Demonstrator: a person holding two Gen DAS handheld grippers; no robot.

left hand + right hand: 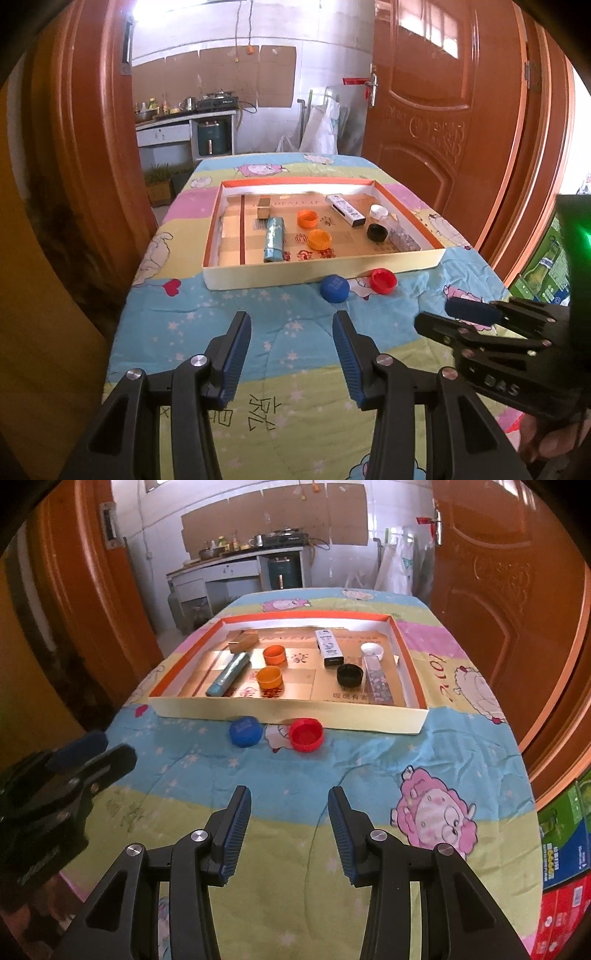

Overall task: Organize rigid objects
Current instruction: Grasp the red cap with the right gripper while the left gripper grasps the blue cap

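Note:
A shallow cardboard tray [280, 275] [343, 722] lies on the cartoon-print cloth. Inside it are two orange caps [319, 238] [270, 676], a black cap [377, 232] [349, 674], a white cap [371, 650], a teal tube [274, 239] [229, 673], a white box [345, 209] [328, 647] and a clear patterned bottle [379, 681]. Just outside its near wall sit a blue cap [334, 288] [245, 731] and a red cap [382, 281] [305, 734]. My left gripper [291, 325] is open and empty, short of the blue cap. My right gripper [290, 797] is open and empty too, also short of both caps.
The table's edges fall away on both sides. Orange wooden doors [436, 92] stand left and right. A kitchen counter [236, 566] is behind. Coloured cartons [565, 849] stand at the floor on the right. Each view catches the other gripper at its side.

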